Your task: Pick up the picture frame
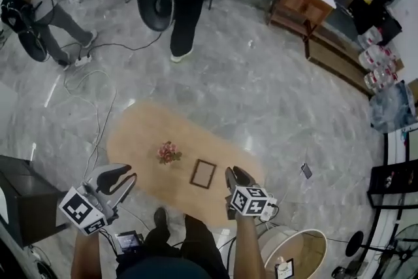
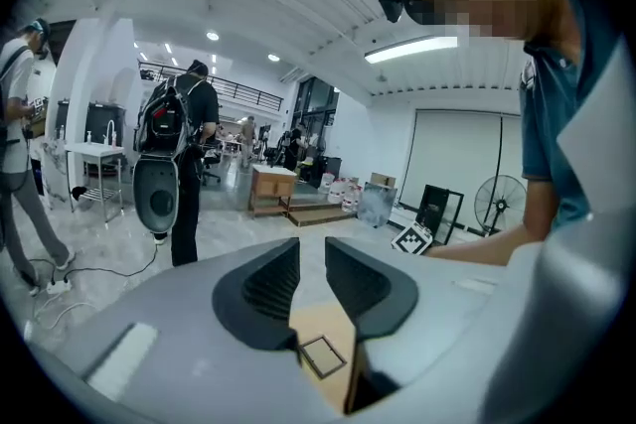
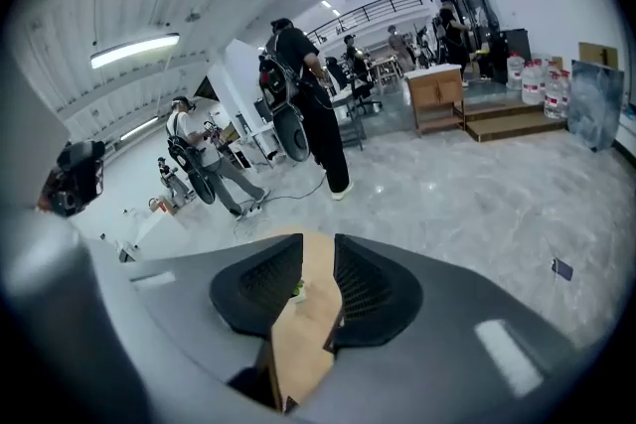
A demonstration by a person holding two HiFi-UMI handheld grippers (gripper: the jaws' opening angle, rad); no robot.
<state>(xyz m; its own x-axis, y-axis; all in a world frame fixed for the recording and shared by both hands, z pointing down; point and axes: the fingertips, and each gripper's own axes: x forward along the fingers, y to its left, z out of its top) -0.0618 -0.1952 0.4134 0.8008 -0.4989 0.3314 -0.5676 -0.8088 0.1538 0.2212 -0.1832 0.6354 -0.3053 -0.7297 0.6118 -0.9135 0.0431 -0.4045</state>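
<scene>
A small dark-rimmed picture frame lies flat on the oval wooden table, right of its middle. In the left gripper view the picture frame shows low between the jaws, some way ahead on the table. My left gripper hovers off the table's near left edge, open and empty. Just right of the frame, at the table's near edge, my right gripper is open with nothing held; its own view looks along the tabletop.
A small pink flower bunch stands on the table left of the frame. Cables trail over the marble floor. A black cabinet is at the left, a white round bin at the lower right. Two people stand farther off.
</scene>
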